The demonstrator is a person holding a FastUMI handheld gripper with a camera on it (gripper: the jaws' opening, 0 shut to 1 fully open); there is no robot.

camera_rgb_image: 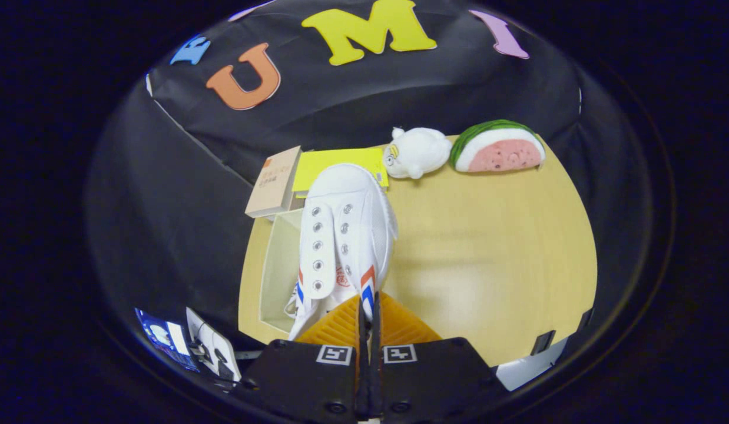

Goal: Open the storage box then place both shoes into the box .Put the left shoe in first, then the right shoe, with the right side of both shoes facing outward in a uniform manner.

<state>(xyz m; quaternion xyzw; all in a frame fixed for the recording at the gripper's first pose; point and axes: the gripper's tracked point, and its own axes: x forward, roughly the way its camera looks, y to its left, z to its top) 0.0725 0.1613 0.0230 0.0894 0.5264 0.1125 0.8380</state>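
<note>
The gripper is pinching the shoe's heel rim over the box; that thin hold is risking a slip or twist.

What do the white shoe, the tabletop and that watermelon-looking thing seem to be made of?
The white shoe, pinched at its heel edge by the gripper, looks like matte canvas, with metal-looking eyelets. The tabletop seems to be pale wood or laminate; its soft sheen reflects light. The watermelon slice looks like plush fabric, fuzzy and rounded, though foam is possible.
</note>
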